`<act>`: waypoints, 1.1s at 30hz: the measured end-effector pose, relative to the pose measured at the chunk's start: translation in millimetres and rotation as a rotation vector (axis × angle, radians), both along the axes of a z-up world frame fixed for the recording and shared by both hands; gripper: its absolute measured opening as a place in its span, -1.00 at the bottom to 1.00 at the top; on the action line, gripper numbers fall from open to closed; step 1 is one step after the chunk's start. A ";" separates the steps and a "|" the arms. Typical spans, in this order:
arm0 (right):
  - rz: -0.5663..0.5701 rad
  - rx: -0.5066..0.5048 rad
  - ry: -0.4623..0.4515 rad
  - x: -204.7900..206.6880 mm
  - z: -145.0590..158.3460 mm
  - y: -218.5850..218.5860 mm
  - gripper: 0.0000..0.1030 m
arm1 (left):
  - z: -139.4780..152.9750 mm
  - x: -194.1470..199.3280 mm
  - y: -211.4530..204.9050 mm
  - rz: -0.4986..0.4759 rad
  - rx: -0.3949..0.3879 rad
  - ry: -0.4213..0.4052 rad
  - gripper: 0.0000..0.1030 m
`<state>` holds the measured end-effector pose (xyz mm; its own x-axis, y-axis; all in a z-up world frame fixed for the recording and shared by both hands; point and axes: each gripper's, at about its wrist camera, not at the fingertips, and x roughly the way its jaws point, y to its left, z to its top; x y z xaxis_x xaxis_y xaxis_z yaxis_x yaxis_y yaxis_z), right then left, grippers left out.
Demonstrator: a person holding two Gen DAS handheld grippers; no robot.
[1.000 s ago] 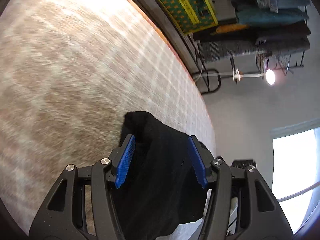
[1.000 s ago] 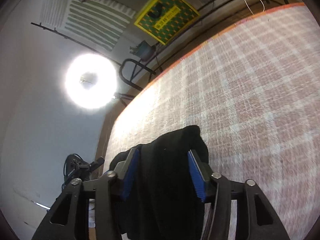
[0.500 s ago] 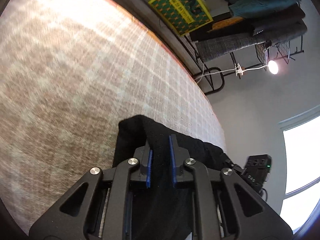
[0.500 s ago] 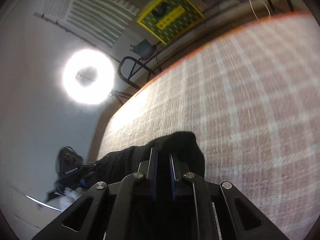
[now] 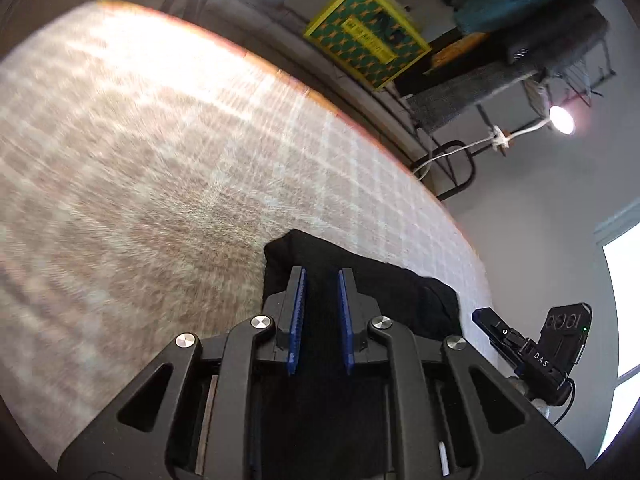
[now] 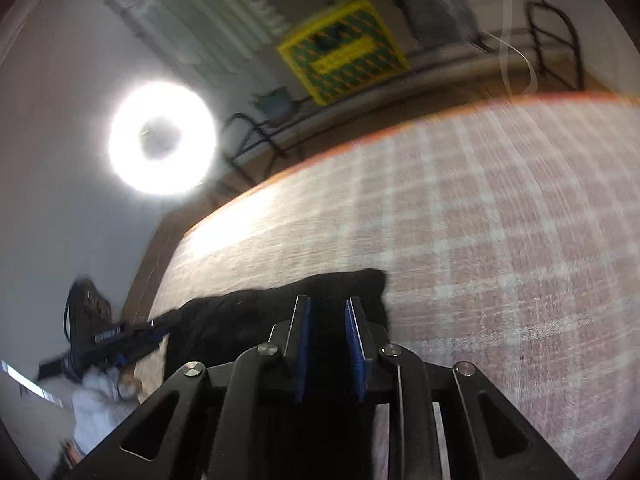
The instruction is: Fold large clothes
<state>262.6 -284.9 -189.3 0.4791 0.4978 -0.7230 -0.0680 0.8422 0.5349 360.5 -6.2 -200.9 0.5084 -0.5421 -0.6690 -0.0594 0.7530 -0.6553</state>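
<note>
A black garment lies bunched at the near edge of a bed with a pink-and-white checked cover. My left gripper is shut on a fold of it, blue pads pressing the cloth from both sides. In the right wrist view the same black garment stretches to the left, and my right gripper grips its end fold. The right jaws are opening slightly, with cloth still pressed between the pads. The cloth between the two grippers hangs off the checked cover.
A yellow-green patterned box and a rack of folded clothes stand beyond the bed's far edge. A ring light glares at left. A small lamp and a bright window are at right. A pale sleeve shows lower left.
Both grippers went from wide open around the black cloth to shut on it. Both then rose and rolled, lifting the gripped folds off the bed cover.
</note>
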 end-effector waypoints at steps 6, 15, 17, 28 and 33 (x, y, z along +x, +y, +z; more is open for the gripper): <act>0.264 -0.098 -0.075 -48.1 25.4 50.8 -0.63 | 25.3 -44.9 -28.1 -0.137 0.023 -0.077 -0.74; 0.327 -0.230 0.034 -92.6 -19.1 45.1 -0.63 | -30.2 -73.3 -27.9 -0.163 0.100 0.030 -0.86; 0.329 -0.227 0.040 -95.5 -16.0 38.6 -0.63 | -26.3 -78.8 -27.0 -0.175 0.131 0.019 -0.86; 0.438 -0.215 -0.057 -129.9 19.4 56.0 -0.53 | 9.7 -123.7 -49.2 -0.271 0.121 -0.066 -0.83; 0.442 -0.260 0.003 -122.7 -2.0 67.3 -0.53 | -17.9 -119.4 -65.3 -0.309 0.186 0.039 -0.83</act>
<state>139.8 -217.7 -191.3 0.2617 0.4556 -0.8508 -0.4463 0.8388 0.3118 241.1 -71.5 -218.9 0.3112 -0.5337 -0.7863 0.1676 0.8453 -0.5074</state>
